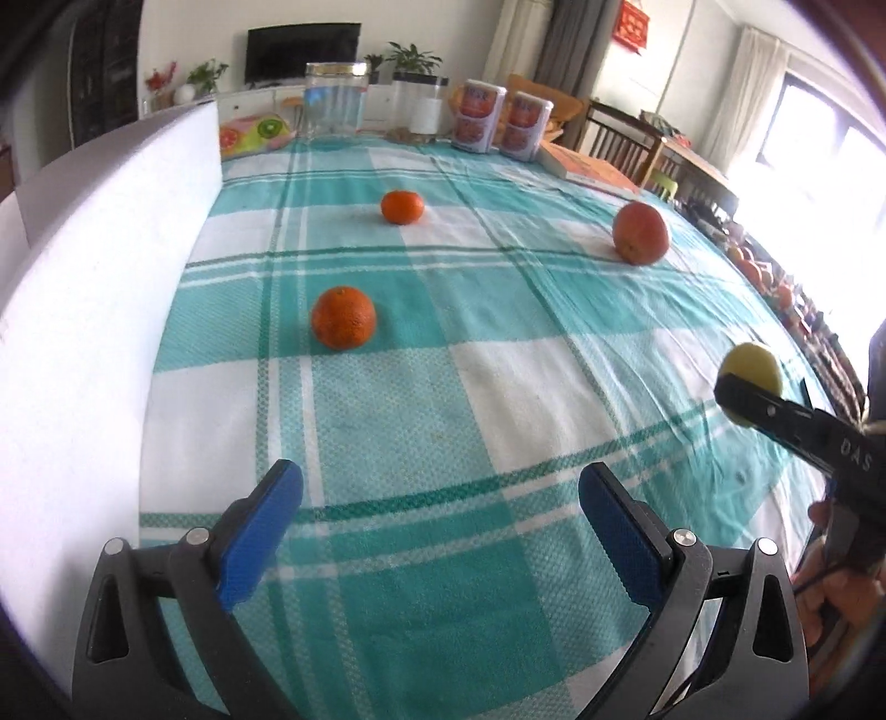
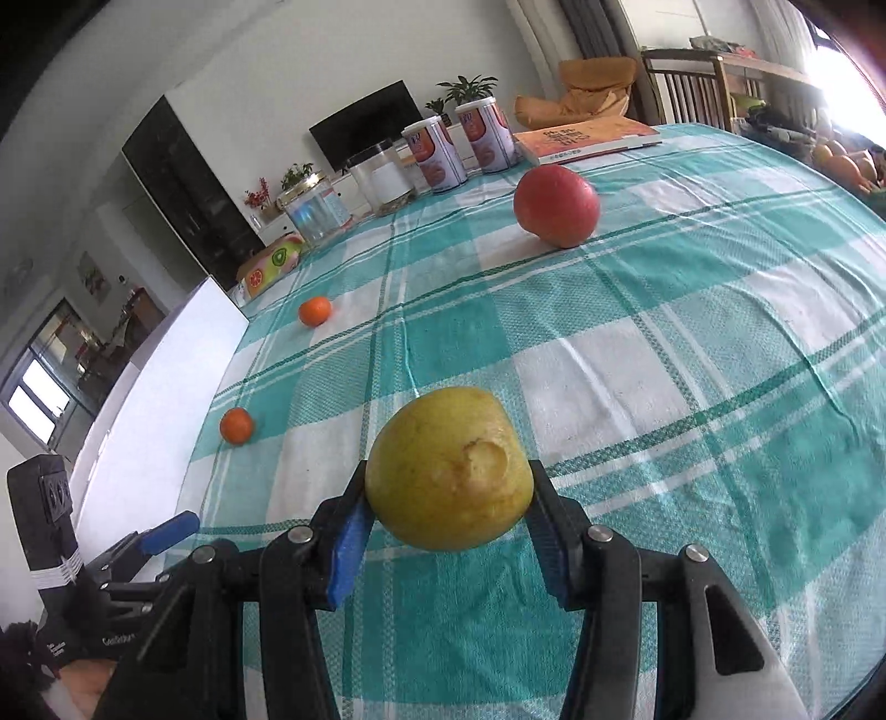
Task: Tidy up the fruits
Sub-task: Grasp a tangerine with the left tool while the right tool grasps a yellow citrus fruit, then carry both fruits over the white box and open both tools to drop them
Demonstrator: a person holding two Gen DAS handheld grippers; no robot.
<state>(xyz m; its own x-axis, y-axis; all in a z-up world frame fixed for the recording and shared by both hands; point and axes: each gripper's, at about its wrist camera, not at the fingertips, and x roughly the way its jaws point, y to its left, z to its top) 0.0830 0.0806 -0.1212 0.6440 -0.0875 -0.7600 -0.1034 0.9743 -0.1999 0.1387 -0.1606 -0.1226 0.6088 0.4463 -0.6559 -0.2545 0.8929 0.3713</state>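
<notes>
Right gripper (image 2: 448,498) clamped on yellow fruit (image 2: 448,468), lifted clear of checked cloth (image 2: 692,343). Left gripper (image 1: 437,531) jaws wide apart, empty, above cloth.

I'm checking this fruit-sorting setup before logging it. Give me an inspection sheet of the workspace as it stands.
Surface: teal checked tablecloth, slightly wrinkled.
Job's things: yellow fruit held above the cloth; red apple, near orange and far orange lying apart on the cloth.
Clutter: glass jar, two printed canisters, book at the far edge; white board along one side.
Grippers: right gripper shut on the yellow fruit; left gripper open, empty.
Cables: nothing seen.
Surroundings: television, plants, wooden chair, bright window.
</notes>
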